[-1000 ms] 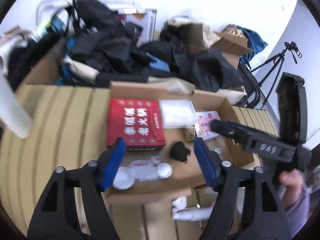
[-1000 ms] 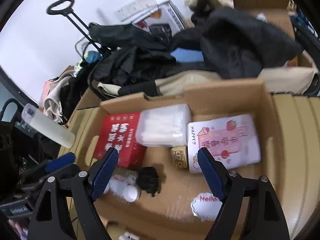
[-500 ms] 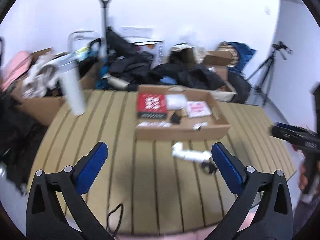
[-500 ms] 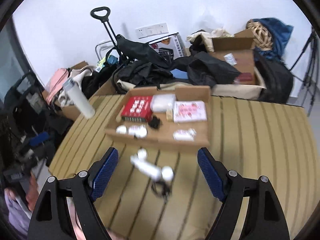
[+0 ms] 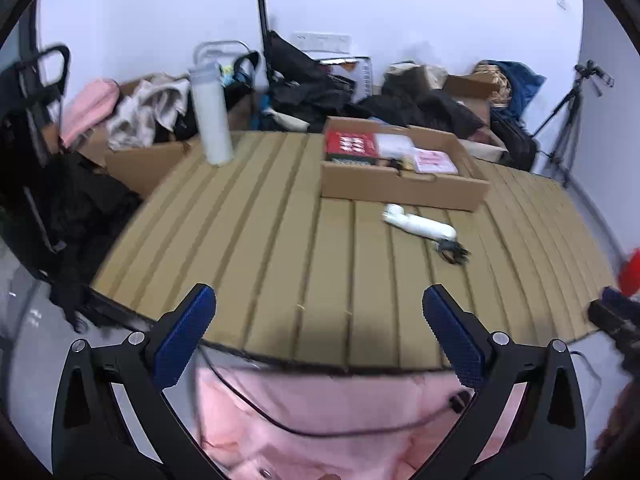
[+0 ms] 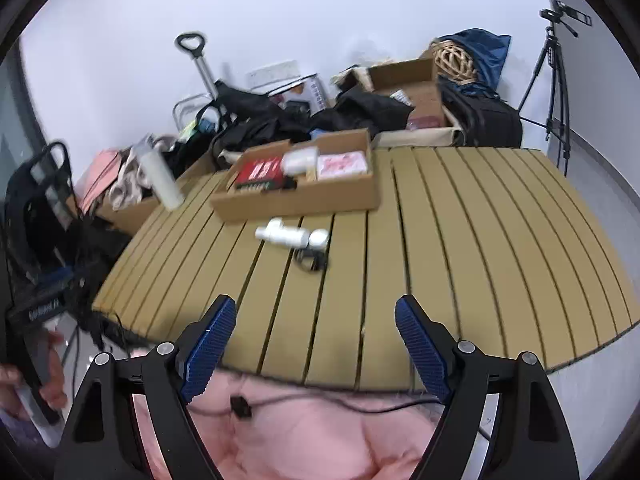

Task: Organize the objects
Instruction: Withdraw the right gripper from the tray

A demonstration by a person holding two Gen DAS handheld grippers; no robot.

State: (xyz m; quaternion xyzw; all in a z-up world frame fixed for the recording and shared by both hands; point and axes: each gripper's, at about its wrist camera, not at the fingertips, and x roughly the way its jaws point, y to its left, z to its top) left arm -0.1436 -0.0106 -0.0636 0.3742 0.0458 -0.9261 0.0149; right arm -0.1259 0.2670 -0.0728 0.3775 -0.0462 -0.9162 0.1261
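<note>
Both the left gripper (image 5: 316,326) and the right gripper (image 6: 314,338) are hanging wide and empty, while far ahead the box (image 5: 400,188) is sitting part-filled and the white tube (image 5: 420,226) is lying outside.

White characters on the red box (image 5: 351,145) and print on the pink packet (image 5: 435,160), too blurred to read.

Left gripper (image 5: 318,326) and right gripper (image 6: 315,338): black triangular frames with cut-outs, silver screws, blue ribbed fingers (image 5: 185,334). Near edge: pink padded garment (image 6: 320,432) crossed by a thin black cable (image 6: 340,404).
</note>
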